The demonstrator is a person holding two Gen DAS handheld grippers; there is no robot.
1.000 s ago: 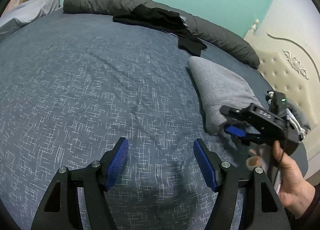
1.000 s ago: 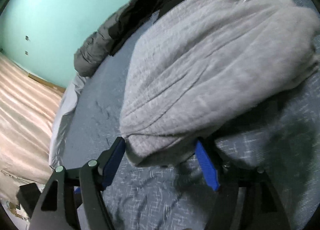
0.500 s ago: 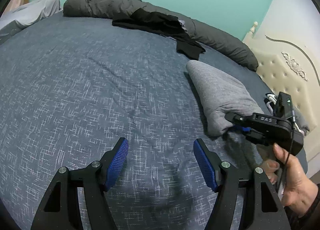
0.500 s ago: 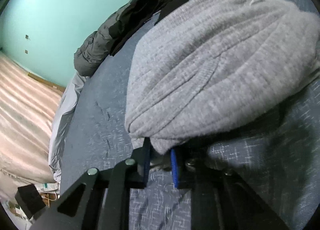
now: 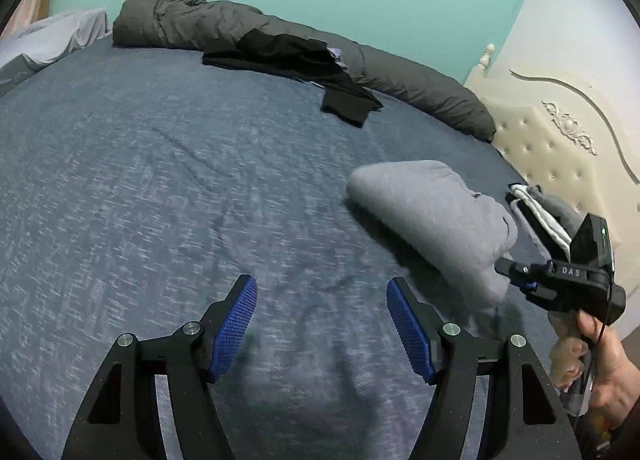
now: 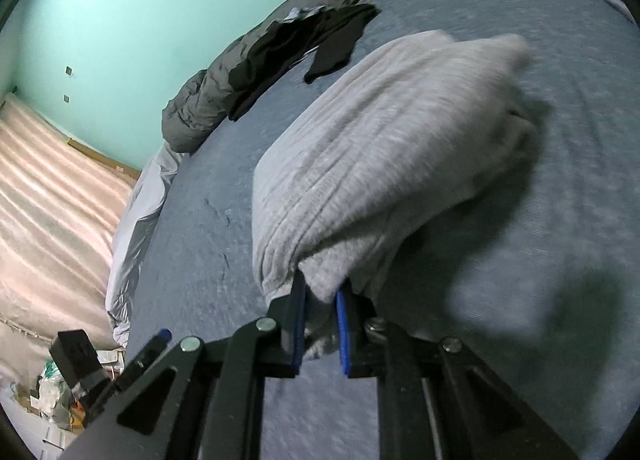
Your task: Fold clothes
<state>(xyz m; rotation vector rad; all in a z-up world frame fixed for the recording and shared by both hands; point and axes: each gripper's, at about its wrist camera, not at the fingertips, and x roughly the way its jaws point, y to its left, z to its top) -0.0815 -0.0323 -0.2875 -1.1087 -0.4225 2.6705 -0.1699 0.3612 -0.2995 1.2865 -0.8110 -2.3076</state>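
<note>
Right gripper [image 6: 322, 318] is closing, its blue pads pinching the near edge of the folded grey sweater [image 6: 384, 148], which bulges ahead of it over the blue bedspread [image 6: 540, 300]. Beyond it lie a dark grey duvet [image 6: 200, 108] and black clothes [image 6: 304, 48]. Left gripper [image 5: 322, 324] stands wide and empty, the sweater off to its right.

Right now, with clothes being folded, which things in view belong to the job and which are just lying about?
Job:
grey garment
right gripper, closing on its edge
left gripper, open
black clothes

Lying about:
dark grey duvet
headboard
</note>
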